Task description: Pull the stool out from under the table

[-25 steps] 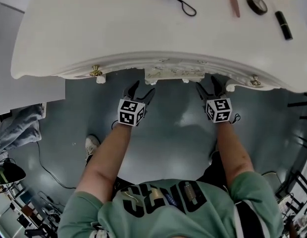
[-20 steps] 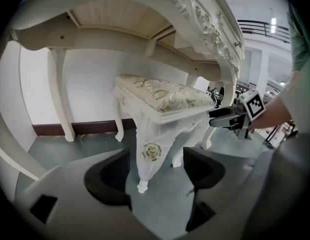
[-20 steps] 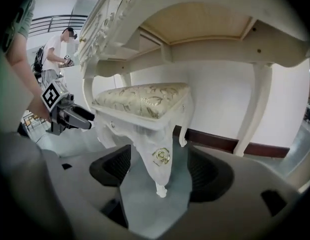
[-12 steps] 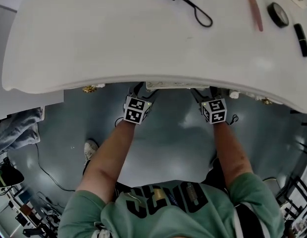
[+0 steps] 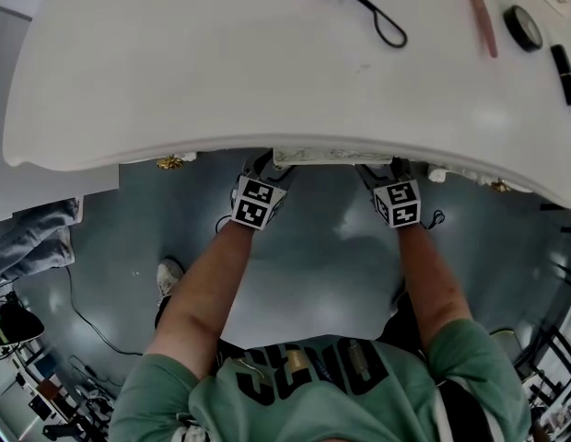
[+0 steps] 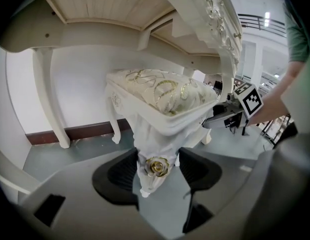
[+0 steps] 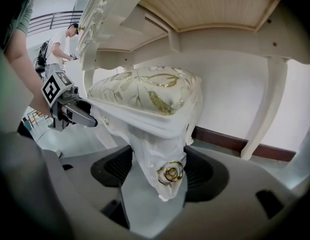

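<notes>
Under the counter [image 5: 175, 81], my left gripper [image 6: 157, 171] and right gripper [image 7: 160, 170], jaws just closing, each clamp a stool [image 6: 160, 96] leg.

I count one table [image 5: 175, 72], one stool [image 6: 160, 96], one left gripper [image 6: 156, 171], one right gripper [image 7: 157, 171], one cord [image 5: 373, 12], one pink stick [image 5: 479, 12], one shoe [image 5: 170, 273].
</notes>
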`<act>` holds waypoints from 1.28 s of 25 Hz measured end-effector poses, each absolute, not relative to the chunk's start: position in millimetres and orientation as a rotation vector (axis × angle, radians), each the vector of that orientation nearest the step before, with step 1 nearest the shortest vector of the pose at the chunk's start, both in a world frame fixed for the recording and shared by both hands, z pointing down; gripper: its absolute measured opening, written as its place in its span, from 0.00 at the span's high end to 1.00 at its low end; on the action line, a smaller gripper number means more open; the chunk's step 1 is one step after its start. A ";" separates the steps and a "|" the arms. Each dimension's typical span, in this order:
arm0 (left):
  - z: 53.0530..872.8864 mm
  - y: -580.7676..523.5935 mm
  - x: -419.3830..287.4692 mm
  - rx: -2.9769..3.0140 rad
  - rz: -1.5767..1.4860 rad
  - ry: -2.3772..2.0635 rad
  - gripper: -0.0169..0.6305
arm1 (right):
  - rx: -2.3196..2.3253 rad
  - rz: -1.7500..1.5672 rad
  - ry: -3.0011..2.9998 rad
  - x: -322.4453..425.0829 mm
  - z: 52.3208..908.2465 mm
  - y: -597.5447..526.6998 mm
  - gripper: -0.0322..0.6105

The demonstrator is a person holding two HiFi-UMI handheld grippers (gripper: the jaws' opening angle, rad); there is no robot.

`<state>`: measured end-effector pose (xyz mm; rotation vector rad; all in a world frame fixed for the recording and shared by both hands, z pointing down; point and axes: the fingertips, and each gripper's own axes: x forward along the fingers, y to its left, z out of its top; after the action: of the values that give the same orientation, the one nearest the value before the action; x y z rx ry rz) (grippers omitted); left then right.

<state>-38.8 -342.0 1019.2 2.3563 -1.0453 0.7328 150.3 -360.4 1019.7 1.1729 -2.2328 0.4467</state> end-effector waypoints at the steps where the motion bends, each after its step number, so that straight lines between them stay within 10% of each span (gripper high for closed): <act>1: 1019.2 -339.9 -40.0 2.355 0.735 -1.043 0.56 | 1.174 0.450 -2.231 149.4 1020.0 -357.6 0.46; 32: 1020.1 -177.6 -73.4 2.301 0.800 -0.978 0.56 | 1.170 0.512 -2.178 118.2 1023.0 -190.2 0.46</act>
<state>-73.4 -177.6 1020.1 2.3010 -0.9782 0.7998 118.2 -190.2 1023.0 1.1703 -2.1778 0.5119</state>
